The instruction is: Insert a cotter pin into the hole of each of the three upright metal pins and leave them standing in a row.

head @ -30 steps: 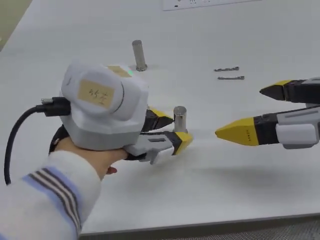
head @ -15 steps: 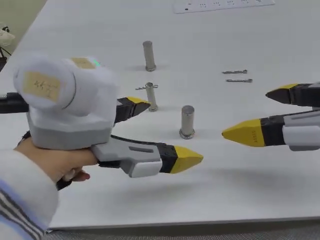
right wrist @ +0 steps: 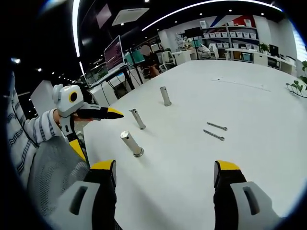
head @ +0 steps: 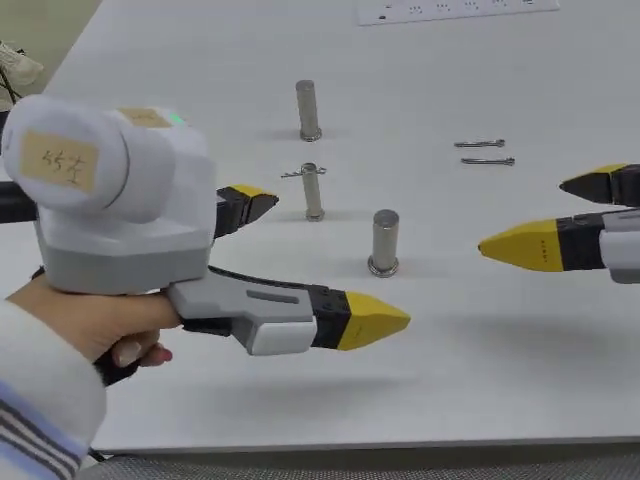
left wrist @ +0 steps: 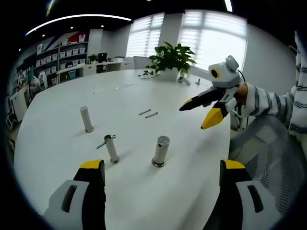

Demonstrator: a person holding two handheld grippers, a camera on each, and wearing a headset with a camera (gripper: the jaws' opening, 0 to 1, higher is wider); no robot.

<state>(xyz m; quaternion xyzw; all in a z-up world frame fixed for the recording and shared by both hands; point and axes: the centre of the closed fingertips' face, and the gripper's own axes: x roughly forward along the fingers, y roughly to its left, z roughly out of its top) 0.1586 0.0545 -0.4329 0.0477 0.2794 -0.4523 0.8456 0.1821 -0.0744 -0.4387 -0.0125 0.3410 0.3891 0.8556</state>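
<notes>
Left gripper (head: 330, 260): jaws spread wide, holding nothing, held over the white table (head: 420, 400) near its front edge. Right gripper (head: 530, 215): jaws apart, at the right side. Between them: near metal pin (head: 384, 242), upright. Middle metal pin (head: 313, 195): upright, cotter pin (head: 298, 173) through its top. Far metal pin (head: 308, 110): upright. Two loose cotter pins (head: 480, 144): flat, well apart from the row, open tabletop around.
</notes>
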